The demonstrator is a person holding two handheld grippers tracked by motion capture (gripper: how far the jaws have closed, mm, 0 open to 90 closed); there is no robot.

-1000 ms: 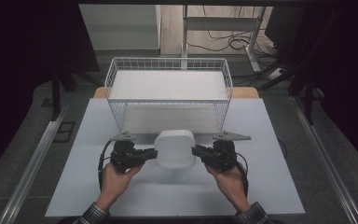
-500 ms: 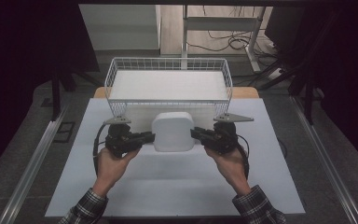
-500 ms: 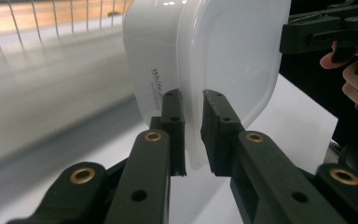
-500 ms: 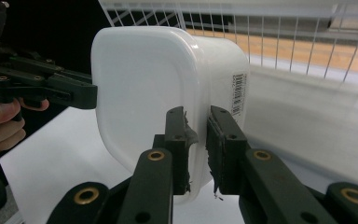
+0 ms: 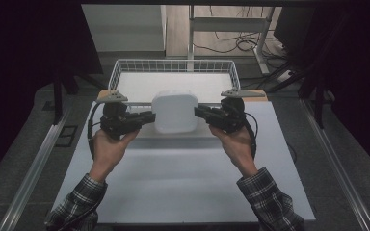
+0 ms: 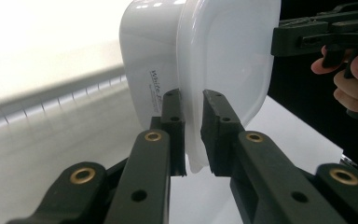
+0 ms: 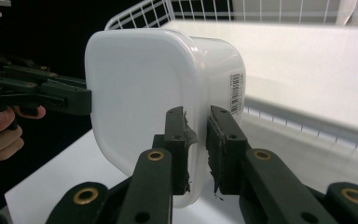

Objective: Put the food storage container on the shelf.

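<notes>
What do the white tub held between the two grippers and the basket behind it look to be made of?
White tub: probably plastic, smooth and glossy, slightly translucent at the rim, with sheen highlights and a printed barcode label in the right gripper view. Basket: thin wire mesh, likely metal with a white coating, judging by the open grid.

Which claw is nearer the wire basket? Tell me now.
Neither clearly: the left claw and right claw each grip an opposite rim of the white tub, level with the wire basket's near edge.

Lab-like recording station, white table top (image 5: 183, 187) on grey carpet, black curtains (image 5: 24, 57) at both sides, aluminium rail (image 5: 33, 173), loose cables (image 5: 231, 45) on floor behind
</notes>
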